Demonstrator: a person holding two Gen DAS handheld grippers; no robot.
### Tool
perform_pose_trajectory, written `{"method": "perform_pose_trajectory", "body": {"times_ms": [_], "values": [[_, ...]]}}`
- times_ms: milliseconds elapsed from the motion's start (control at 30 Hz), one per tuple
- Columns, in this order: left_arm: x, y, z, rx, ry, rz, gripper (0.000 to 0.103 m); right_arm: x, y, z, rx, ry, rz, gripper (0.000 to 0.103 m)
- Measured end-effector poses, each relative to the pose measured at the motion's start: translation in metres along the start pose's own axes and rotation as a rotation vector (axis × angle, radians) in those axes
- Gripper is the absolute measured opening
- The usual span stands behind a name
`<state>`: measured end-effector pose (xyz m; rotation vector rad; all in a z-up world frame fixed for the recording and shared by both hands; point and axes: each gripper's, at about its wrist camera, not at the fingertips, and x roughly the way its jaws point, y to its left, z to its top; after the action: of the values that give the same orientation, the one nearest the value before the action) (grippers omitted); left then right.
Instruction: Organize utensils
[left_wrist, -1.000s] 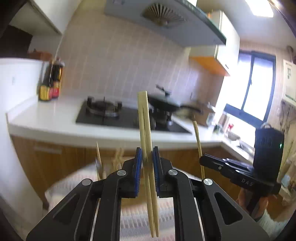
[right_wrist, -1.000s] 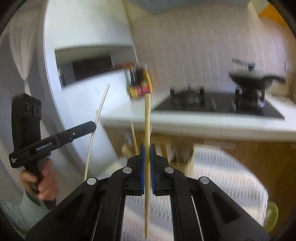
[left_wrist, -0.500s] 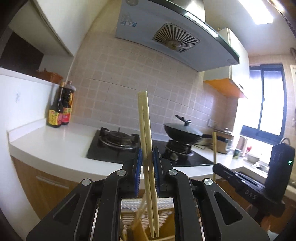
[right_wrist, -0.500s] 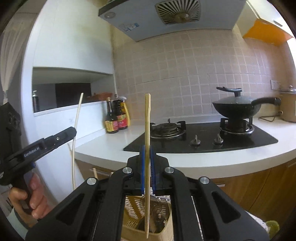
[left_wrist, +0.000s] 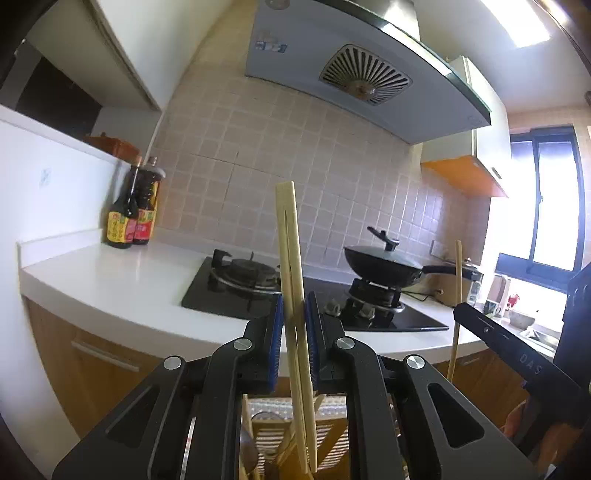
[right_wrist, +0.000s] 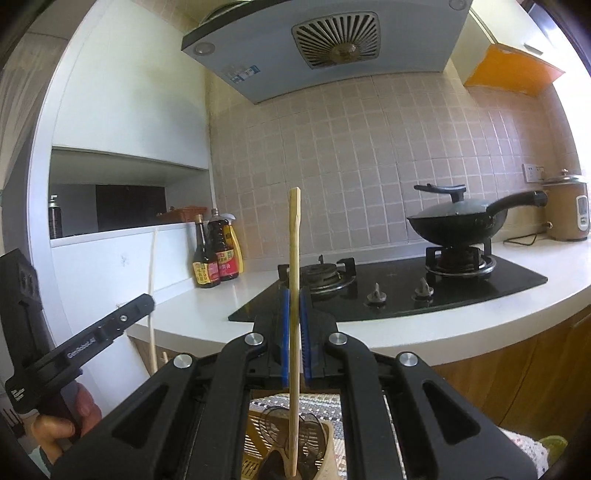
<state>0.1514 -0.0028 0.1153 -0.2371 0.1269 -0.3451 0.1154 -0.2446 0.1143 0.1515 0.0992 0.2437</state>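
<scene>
My left gripper (left_wrist: 294, 306) is shut on a pair of pale wooden chopsticks (left_wrist: 291, 258) that stand upright between its blue pads. Their lower ends hang over a slatted wooden utensil holder (left_wrist: 332, 435) seen between the gripper arms. My right gripper (right_wrist: 294, 299) is shut on a single wooden chopstick (right_wrist: 294, 240), also upright, its lower tip above a wooden holder (right_wrist: 325, 443) with dark wire utensils in it. The right gripper (left_wrist: 480, 325) with its stick shows in the left wrist view, and the left gripper (right_wrist: 122, 317) in the right wrist view.
A white counter (right_wrist: 443, 325) carries a black gas hob (right_wrist: 388, 291) with a lidded wok (right_wrist: 458, 221). Sauce bottles (right_wrist: 216, 254) stand at the counter's left end, a rice cooker (right_wrist: 567, 210) at the right. A patterned cloth (right_wrist: 317, 400) lies under the holder.
Both grippers have sunk and tilted up to level, so the counter and hood now fill the views. The holder has come in beneath the sticks. Both grips are unchanged.
</scene>
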Motion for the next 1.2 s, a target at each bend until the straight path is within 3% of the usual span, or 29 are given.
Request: {"method": "perform_pose_trajectory", "body": {"times_ms": [567,733,800,867,933,1100,1200], "values": [[-0.007,0.004,-0.038,0.039,-0.001,0.022,0.012,-0.014,0.005,-0.028,-0.031,0.004,-0.015,0.005],[-0.017,0.01,-0.042,0.013,0.021,0.033,0.03,-0.024,0.004,-0.03,-0.023,0.056,0.004,0.007],[-0.025,0.012,-0.041,-0.004,0.02,0.032,0.045,-0.029,0.003,-0.031,-0.013,0.084,0.013,0.014],[-0.035,0.013,-0.04,-0.006,0.023,0.032,0.049,-0.034,0.002,-0.037,-0.006,0.123,0.015,0.034],[-0.042,0.011,-0.039,-0.007,0.035,0.027,0.053,-0.04,0.002,-0.043,0.001,0.152,0.008,0.042],[-0.07,0.002,-0.046,-0.002,0.039,0.025,0.073,-0.056,0.005,-0.056,0.024,0.208,0.0,0.043],[-0.083,-0.005,-0.052,-0.005,0.051,0.022,0.076,-0.068,0.01,-0.064,0.018,0.22,-0.017,0.057]]}}
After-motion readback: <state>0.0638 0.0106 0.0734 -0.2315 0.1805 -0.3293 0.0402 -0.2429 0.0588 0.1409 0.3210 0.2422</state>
